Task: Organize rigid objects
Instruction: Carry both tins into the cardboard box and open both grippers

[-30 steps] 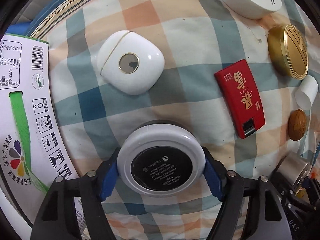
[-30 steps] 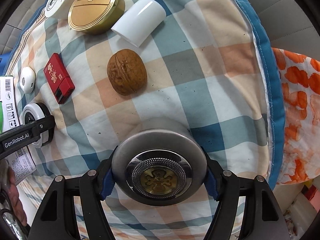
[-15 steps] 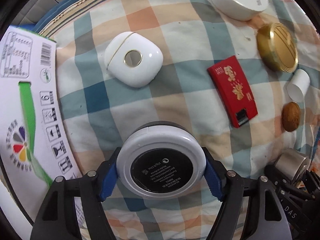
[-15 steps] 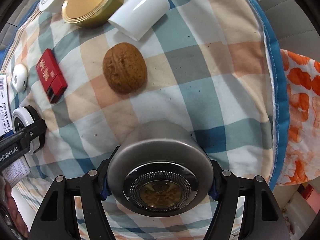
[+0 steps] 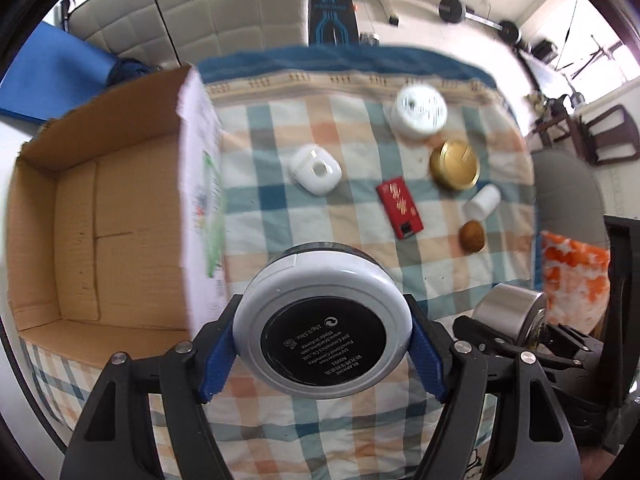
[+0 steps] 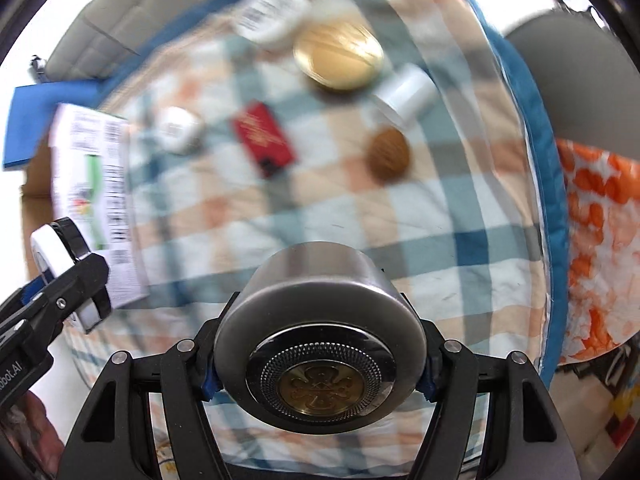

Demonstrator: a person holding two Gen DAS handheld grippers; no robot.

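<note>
Left gripper (image 5: 322,350): clenched on a white round compact (image 5: 322,322), blue pads pressing its rim on both sides, black label face toward the camera; held above the near part of the checked cloth (image 5: 280,208), just right of the cardboard box (image 5: 104,220).

Right gripper (image 6: 318,364): clenched on a silver round tin (image 6: 318,344), gold embossed medallion on the end facing the camera; held above the near part of the cloth, to the right of the left gripper and close beside it.

Box: open-topped, brown inside, white printed outer wall with green stripe and barcode; standing at the left edge of the cloth.

White rounded case (image 5: 316,170): lying on the cloth near the box, well apart from the red items to its right.

Red pack (image 5: 399,207): flat on the cloth in the middle, gold characters on top, dark end toward the camera.

White jar (image 5: 420,116): at the far side of the cloth, blurred; just beside the gold tin (image 5: 455,164).

White cylinder (image 5: 482,202): on its side, between gold tin and walnut (image 5: 472,236).

Walnut: nearest loose item to the right gripper, resting on the cloth.

Surroundings: grey padded sofa (image 5: 224,8) behind; orange-and-white fabric (image 6: 596,248) at the right edge.
</note>
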